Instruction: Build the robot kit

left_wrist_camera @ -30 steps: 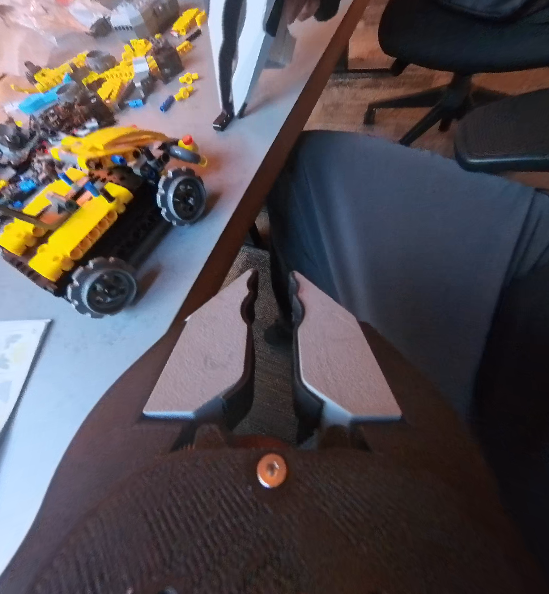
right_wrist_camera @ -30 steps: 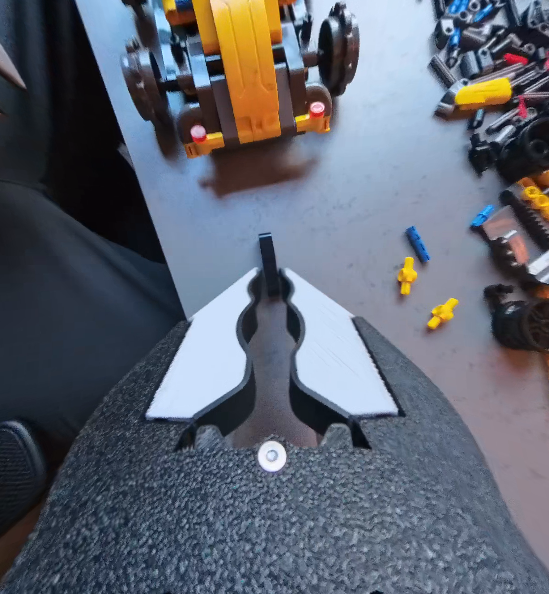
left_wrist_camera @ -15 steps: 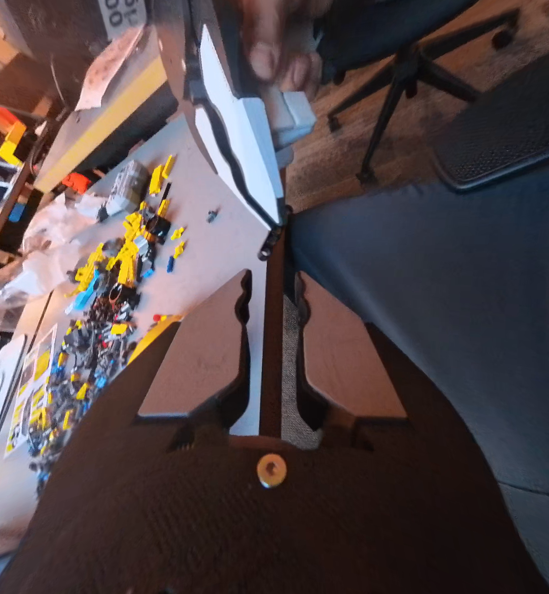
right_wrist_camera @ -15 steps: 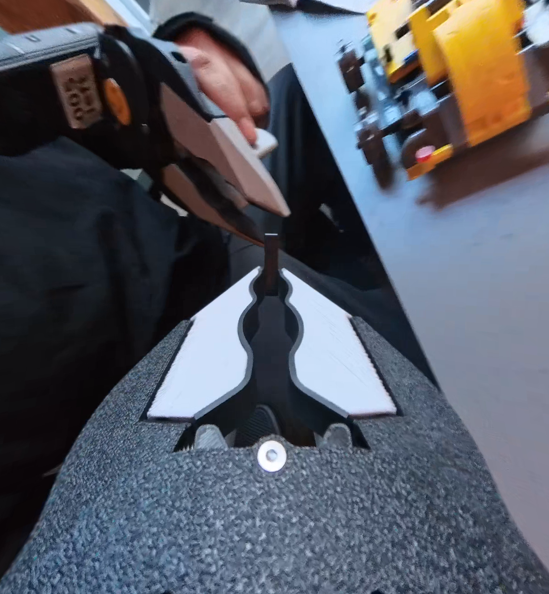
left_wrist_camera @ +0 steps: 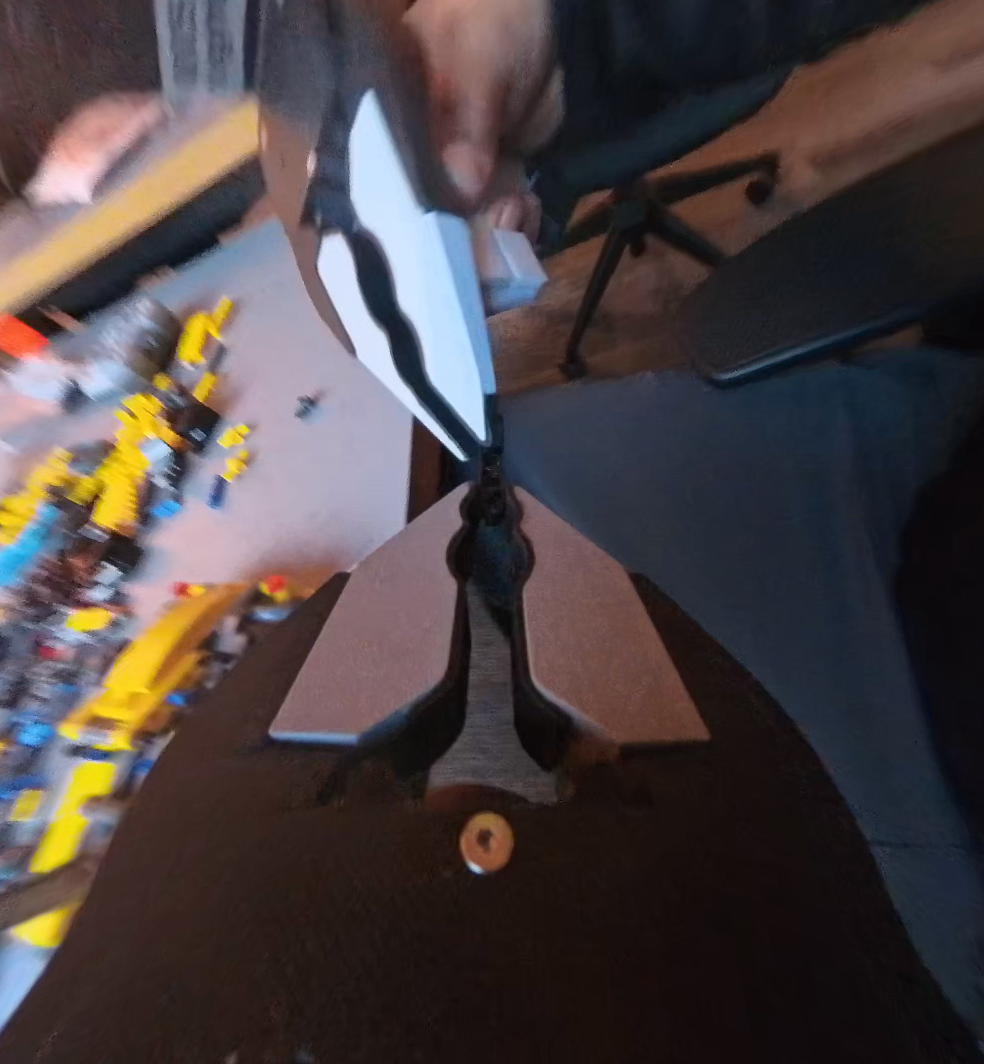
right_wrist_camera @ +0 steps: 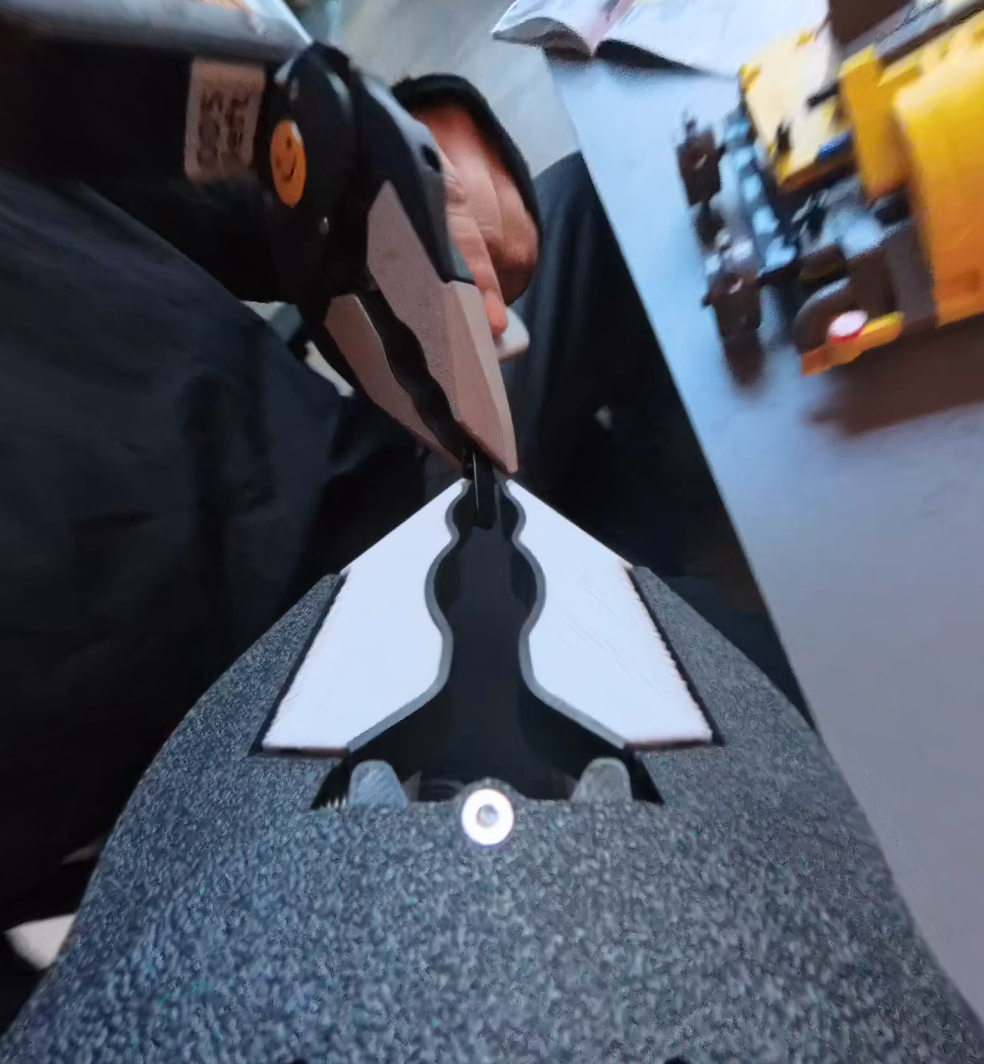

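My right gripper (right_wrist_camera: 485, 489), with white fingers, is shut on a thin black piece (right_wrist_camera: 484, 506) that sticks out past its tips. My left gripper (left_wrist_camera: 489, 498), with brown fingers, meets it tip to tip and is closed on the other end of the same black piece (left_wrist_camera: 491, 506). The right gripper (left_wrist_camera: 478, 452) comes in from above in the left wrist view. The left gripper (right_wrist_camera: 481, 460) comes in from the upper left in the right wrist view. Both are held off the table edge, above the person's lap. The left view is blurred.
A grey table (left_wrist_camera: 334, 489) holds a yellow and black toy vehicle (right_wrist_camera: 910, 201) and several loose yellow, blue and black pieces (left_wrist_camera: 133, 449). A booklet (right_wrist_camera: 622, 29) lies at the far end. The person's leg (left_wrist_camera: 708, 518) and an office chair (left_wrist_camera: 651, 230) are to the right. Only a small space, under 4 cm, lies between the two pairs of fingers.
The right gripper lifted the black piece off the table and swung toward the left gripper. The left gripper rose, met it, and its fingers narrowed onto the piece.
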`<state>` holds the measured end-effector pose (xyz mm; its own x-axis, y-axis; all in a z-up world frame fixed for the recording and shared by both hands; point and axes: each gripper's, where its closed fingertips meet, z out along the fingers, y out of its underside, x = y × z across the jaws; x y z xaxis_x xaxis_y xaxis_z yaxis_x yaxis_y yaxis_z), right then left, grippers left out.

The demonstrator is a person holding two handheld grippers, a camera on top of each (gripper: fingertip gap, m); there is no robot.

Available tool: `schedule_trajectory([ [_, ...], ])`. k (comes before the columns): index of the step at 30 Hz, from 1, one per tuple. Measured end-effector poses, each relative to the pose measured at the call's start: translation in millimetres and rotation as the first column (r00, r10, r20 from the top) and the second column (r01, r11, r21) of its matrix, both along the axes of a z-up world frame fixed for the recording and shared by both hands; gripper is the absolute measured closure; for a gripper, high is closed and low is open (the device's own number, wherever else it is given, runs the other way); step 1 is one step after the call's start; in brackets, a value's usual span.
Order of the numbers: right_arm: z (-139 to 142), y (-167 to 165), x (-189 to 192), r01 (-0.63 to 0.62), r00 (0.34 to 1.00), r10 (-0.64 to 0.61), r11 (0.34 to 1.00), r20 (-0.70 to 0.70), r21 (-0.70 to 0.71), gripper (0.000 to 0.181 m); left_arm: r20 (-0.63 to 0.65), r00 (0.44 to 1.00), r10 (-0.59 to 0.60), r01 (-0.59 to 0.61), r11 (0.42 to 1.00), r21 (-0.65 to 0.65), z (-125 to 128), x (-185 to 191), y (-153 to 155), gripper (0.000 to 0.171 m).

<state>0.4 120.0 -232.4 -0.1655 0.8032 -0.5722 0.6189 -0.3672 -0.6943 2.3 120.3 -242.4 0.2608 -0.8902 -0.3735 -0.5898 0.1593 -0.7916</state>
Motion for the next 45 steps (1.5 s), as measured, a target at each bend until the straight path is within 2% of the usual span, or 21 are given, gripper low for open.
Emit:
schedule_trajectory([
  [3, 11, 7, -4, 0.074, 0.993, -0.05, 0.969, -0.105, 0.236, 0.17, 0.115, 0.992, 0.044, -0.022, 0.982, -0.187, 4, -5, -2, 0.167],
  [7, 16, -2, -7, 0.076, 0.99, -0.024, 0.921, -0.139, 0.382, 0.17, 0.159, 0.986, 0.048, -0.003, 0.962, -0.273, 5, -11, -7, 0.167],
  [10, 14, -6, -11, 0.068, 0.991, -0.011, 0.901, -0.134, 0.427, 0.173, 0.178, 0.983, 0.047, 0.01, 0.952, -0.305, 4, -14, -9, 0.167],
  [14, 11, -10, -15, 0.05, 0.992, 0.006, 0.893, -0.123, 0.447, 0.163, 0.201, 0.977, 0.065, 0.005, 0.945, -0.326, 6, -18, -9, 0.167],
  [18, 9, -1, -15, 0.066, 0.995, -0.014, 0.851, -0.103, 0.521, 0.176, 0.185, 0.98, 0.072, -0.01, 0.949, -0.316, 5, -15, -5, 0.167],
  [21, 11, 9, -4, 0.08, 0.995, -0.033, 0.836, -0.096, 0.543, 0.176, 0.177, 0.98, 0.092, -0.035, 0.954, -0.298, 8, -5, 5, 0.167],
  [25, 9, 36, 19, 0.114, 0.993, -0.089, 0.793, -0.072, 0.598, 0.174, 0.161, 0.978, 0.135, -0.083, 0.953, -0.293, 8, 14, 30, 0.167],
  [28, 1, 76, 46, 0.195, 0.972, -0.235, 0.763, -0.017, 0.617, 0.16, 0.102, 0.963, 0.249, -0.212, 0.935, -0.285, -1, 20, 61, 0.167],
  [32, -9, 135, 81, 0.365, 0.89, -0.455, 0.704, -0.007, 0.609, 0.163, 0.06, 0.941, 0.333, -0.293, 0.892, -0.344, -22, 31, 85, 0.167],
  [34, -17, 151, 87, 0.424, 0.861, -0.509, 0.708, -0.009, 0.565, 0.163, 0.034, 0.934, 0.356, -0.319, 0.872, -0.371, -36, 36, 92, 0.167],
  [36, -24, 160, 87, 0.436, 0.858, -0.513, 0.715, -0.014, 0.546, 0.163, 0.036, 0.928, 0.372, -0.333, 0.866, -0.372, -41, 39, 96, 0.167],
  [40, -34, 175, 84, 0.377, 0.886, -0.463, 0.721, 0.0, 0.582, 0.161, -0.008, 0.936, 0.353, -0.335, 0.879, -0.34, -45, 43, 99, 0.167],
  [45, -38, 173, 78, 0.28, 0.939, -0.342, 0.805, 0.023, 0.523, 0.158, -0.035, 0.944, 0.327, -0.321, 0.892, -0.319, -46, 49, 101, 0.167],
])
